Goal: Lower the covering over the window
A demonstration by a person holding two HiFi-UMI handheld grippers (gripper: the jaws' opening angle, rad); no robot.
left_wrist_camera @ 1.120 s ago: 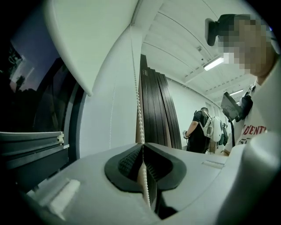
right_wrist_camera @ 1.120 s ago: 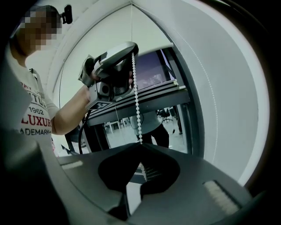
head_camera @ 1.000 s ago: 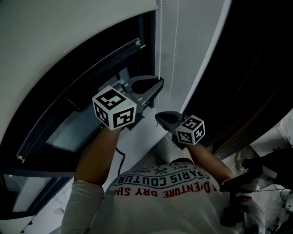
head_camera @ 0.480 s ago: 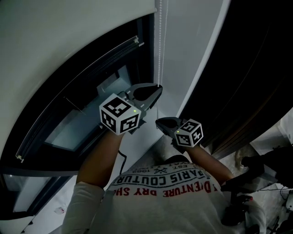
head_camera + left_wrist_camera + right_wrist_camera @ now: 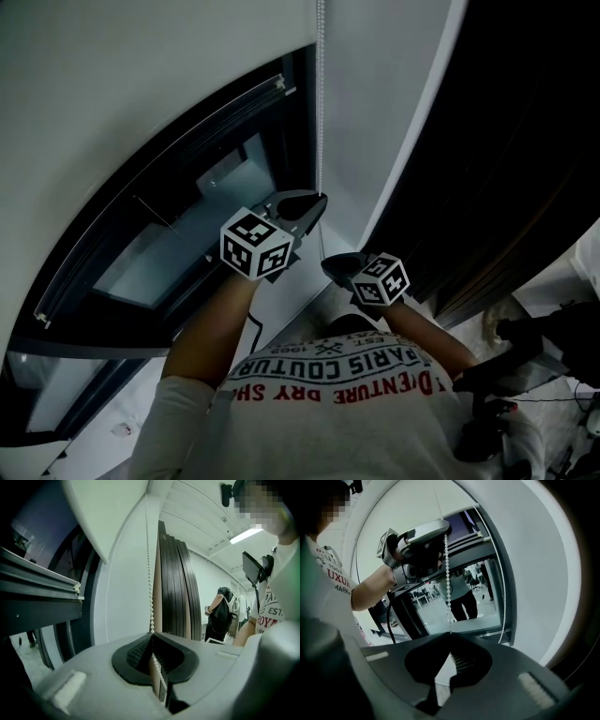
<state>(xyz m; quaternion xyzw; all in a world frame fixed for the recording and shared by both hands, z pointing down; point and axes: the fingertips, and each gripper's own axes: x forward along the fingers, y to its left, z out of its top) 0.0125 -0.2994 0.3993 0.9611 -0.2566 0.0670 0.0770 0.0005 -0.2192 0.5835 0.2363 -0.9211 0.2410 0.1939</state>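
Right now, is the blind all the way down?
Not yet. The blind covers only the upper part. The left gripper and right gripper both pinch the bead chain. Bare window glass below needs covering.

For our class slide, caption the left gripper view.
Left gripper shut on the white bead chain, roller blind hanging at upper left.

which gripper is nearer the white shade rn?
Left. The left gripper is clamped on the bead chain higher up, closer to the white shade. The right gripper grips the same chain below it, farther from the shade.
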